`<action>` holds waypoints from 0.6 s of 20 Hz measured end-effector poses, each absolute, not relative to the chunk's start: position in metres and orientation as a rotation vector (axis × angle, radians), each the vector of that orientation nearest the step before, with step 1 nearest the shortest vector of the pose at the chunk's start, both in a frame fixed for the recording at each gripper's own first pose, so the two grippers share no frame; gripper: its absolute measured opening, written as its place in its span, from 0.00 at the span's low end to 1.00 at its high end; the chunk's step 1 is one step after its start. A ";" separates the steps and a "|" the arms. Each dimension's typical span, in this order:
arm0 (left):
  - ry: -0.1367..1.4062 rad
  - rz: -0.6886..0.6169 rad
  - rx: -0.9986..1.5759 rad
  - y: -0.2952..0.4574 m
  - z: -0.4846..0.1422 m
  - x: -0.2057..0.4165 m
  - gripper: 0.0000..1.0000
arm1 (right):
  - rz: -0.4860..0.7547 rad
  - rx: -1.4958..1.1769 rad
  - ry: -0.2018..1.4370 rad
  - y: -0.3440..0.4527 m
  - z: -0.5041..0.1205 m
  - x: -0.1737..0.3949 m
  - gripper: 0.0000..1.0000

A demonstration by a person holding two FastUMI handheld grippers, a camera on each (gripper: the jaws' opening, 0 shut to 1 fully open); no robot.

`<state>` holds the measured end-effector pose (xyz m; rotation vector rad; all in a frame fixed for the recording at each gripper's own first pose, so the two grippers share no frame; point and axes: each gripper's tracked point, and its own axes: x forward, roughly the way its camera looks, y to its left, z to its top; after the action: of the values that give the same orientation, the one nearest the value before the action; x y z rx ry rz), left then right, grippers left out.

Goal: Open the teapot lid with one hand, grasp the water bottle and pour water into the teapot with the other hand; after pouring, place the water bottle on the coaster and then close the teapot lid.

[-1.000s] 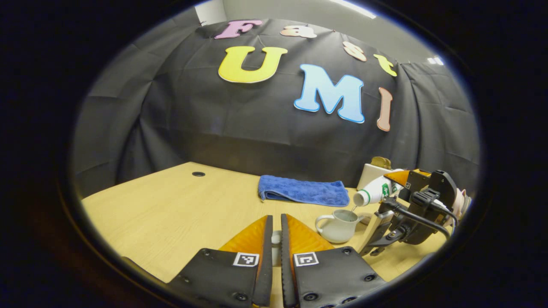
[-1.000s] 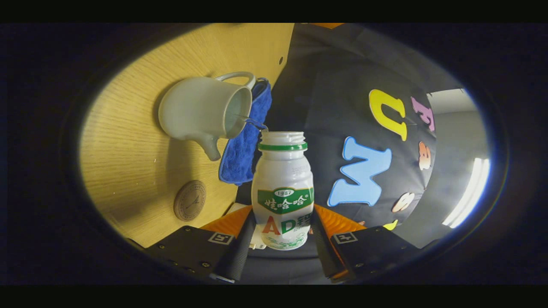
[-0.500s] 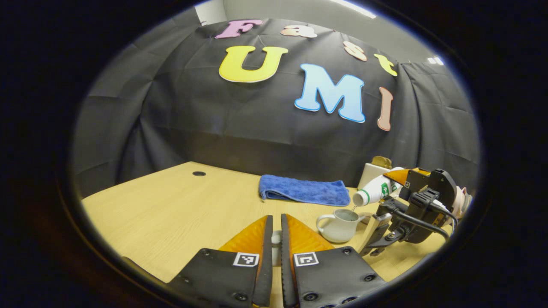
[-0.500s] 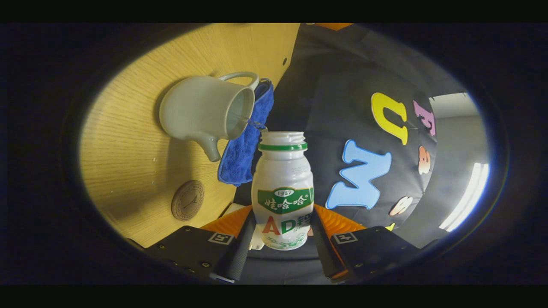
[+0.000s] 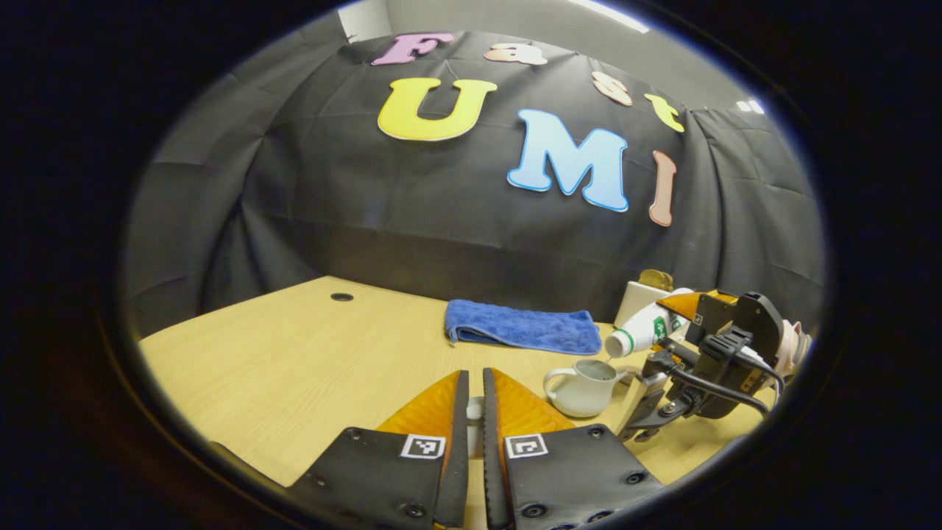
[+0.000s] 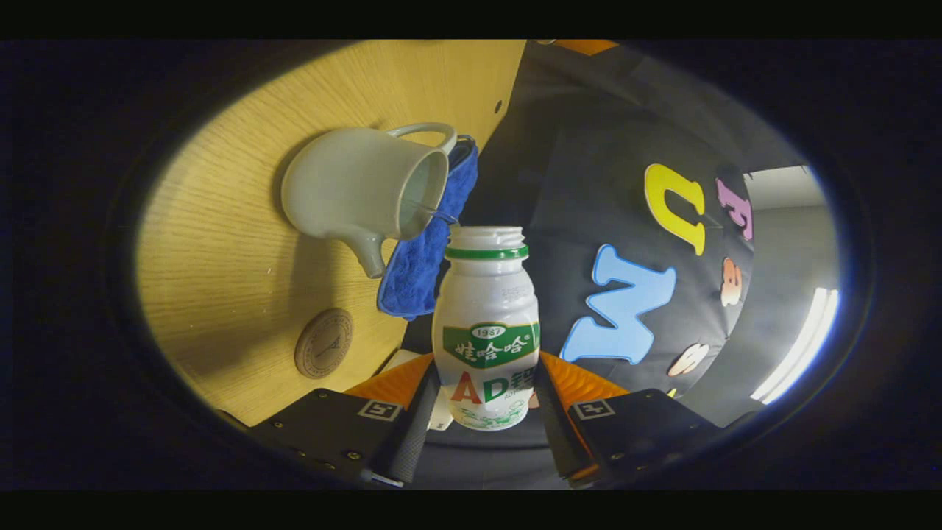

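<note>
Pouring is the step now: the right gripper (image 6: 482,412) pinches the bottle (image 6: 486,324) by its bottom and tips its mouth just over the open teapot (image 6: 353,191), and a thin stream of water falls in. Keep the tip slow and the mouth above the opening so nothing lands on the table (image 5: 294,368) or the towel (image 5: 522,327). The left gripper (image 5: 475,412) waits near the teapot, nearly pressed together on a small pale thing, likely the lid; the coaster (image 6: 324,342) lies beside the teapot.
</note>
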<state>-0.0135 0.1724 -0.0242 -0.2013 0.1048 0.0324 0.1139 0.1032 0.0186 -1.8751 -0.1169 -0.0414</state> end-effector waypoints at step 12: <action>0.111 0.033 -0.208 0.173 -0.028 -0.013 0.16 | -0.056 -1.925 -0.126 0.105 0.019 0.117 0.69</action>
<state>-0.0134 0.1734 -0.0276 -0.2083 0.1111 0.0329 0.1170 0.1053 0.0193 -1.9248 -0.1260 -0.0559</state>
